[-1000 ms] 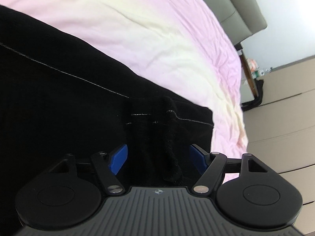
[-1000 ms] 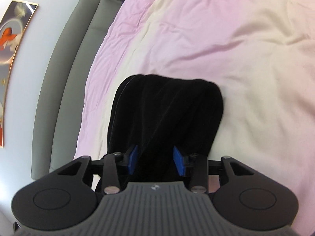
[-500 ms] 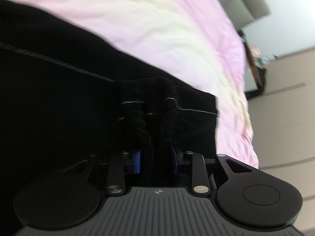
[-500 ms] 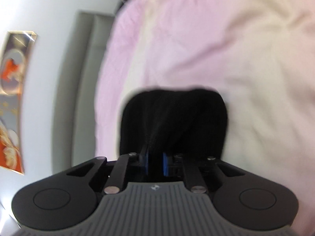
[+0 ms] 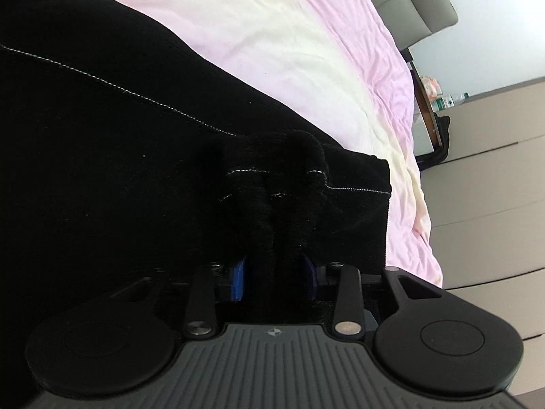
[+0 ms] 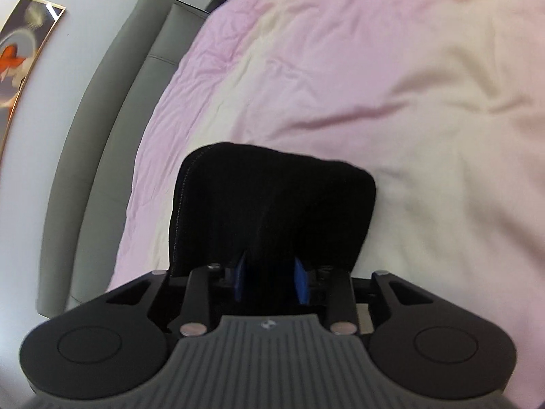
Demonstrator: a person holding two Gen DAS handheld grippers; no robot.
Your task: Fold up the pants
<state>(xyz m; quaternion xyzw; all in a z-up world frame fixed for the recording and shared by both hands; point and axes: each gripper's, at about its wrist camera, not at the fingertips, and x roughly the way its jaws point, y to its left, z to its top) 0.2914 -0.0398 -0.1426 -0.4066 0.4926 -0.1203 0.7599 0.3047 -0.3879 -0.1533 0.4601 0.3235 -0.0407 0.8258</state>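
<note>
Pink and cream bedding [image 5: 306, 44] covers the bed that fills both views, its cover lightly creased, with a grey padded headboard [image 6: 112, 109] along one edge against a pale wall. Black pants [image 5: 102, 143] lie spread on this cover. Seen from the left wrist, the dark cloth takes up most of the picture, crossed by a line of pale stitching [image 5: 119, 87], and its hem end is bunched into raised folds right at the tool. The left gripper [image 5: 274, 279] has its blue pads [image 5: 238, 277] drawn in on that bunched cloth, pinching a thick fold that stands up between them. From the right wrist, a narrower part of the pants [image 6: 272, 204] shows as a rounded dark flap lying on the cream part of the cover, a seam running down its left edge. The right gripper [image 6: 270, 283] likewise has its blue pads [image 6: 299, 283] closed in on black cloth, which fills the gap between them. Only the left wrist view shows the far side of the room: beige cabinet fronts [image 5: 494, 177] with horizontal seams, a dark wooden ledge [image 5: 425, 102] holding bottles [image 5: 446, 102] and a small orange-and-white item too small to name, and a black object on the floor beside the bed. Only the right wrist view shows a gold-framed picture [image 6: 20, 61] with orange and white shapes hanging on the wall above the headboard. That view is slightly blurred.
</note>
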